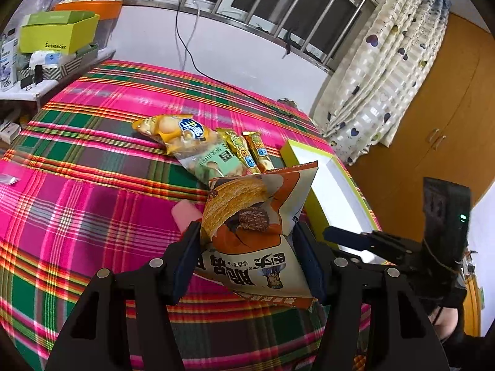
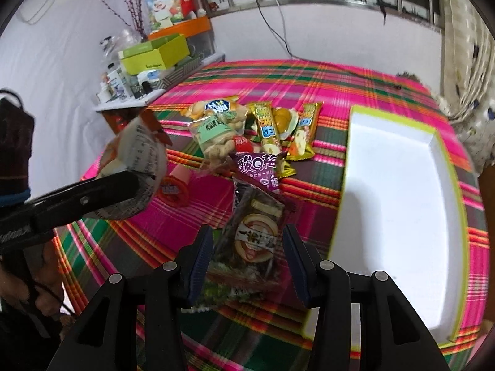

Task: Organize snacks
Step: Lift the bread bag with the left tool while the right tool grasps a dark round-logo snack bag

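Observation:
My left gripper is shut on an orange-and-white pastry snack bag, held above the plaid cloth; it also shows from behind in the right wrist view. My right gripper is open, its fingers on either side of a clear packet with a round label lying on the cloth. A pile of snacks lies beyond: a purple packet, a green-label cookie bag and yellow bars. A white tray with a lime rim lies to the right, empty.
A pink-capped item lies left of the pile. A side shelf with a lime box and bottles stands at the back left. A black cable runs over the cloth. Curtains and a wooden wardrobe stand on the right.

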The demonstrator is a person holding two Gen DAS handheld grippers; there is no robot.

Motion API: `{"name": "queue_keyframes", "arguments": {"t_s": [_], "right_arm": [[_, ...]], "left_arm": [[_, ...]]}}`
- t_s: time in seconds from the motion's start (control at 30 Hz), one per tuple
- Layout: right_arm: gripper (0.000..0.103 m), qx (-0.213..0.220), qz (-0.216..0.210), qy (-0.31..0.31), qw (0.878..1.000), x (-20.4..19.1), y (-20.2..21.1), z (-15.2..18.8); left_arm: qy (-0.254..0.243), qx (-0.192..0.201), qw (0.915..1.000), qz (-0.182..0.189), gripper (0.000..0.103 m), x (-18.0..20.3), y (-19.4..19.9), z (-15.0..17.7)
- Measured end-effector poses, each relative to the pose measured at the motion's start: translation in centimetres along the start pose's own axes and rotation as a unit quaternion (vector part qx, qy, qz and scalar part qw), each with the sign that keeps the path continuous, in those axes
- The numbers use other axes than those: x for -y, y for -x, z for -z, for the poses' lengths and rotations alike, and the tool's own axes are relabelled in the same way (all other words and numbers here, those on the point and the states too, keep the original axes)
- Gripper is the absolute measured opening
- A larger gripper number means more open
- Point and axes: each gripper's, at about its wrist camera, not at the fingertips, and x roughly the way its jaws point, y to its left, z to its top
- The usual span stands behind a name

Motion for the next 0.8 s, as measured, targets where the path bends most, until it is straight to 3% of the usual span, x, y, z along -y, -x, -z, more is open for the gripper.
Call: {"name": "queue_keyframes", "arguments": {"t_s": [0.23,0.43,0.5,0.57,0.8], "right_arm": [[0.048,-0.041,0.001,-0.047,0.998,1.1,-2.9,-1.2],[0.049,-0.071,0.013,-0.05,0.996,0.9,-4.3,-1.3],[0.038,-0.069,0.009,-0.047,0.996,0.8,-4.2,-1.2],[0.035,-0.061,0.016,-0.039,0.997,0.6,-3.9,-1.2],[0.033,-0.028,0.003,-0.03,0.999,0.5,-2.2,-0.9]], "left_arm": [[0.006,0.002,1.0,0.0,0.061,-0.6,0.0,-0.2],[0.008,-0.003,0.9999,0.005,0.061,-0.8,-0.4,0.1],[0.009,-0.005,0.9999,0.005,0.061,-0.8,-0.5,0.2],[0.01,-0.005,0.9999,0.006,0.061,-0.9,-0.5,0.2],[0.009,-0.006,0.9999,0.006,0.061,-0.8,-0.5,0.1]]}}
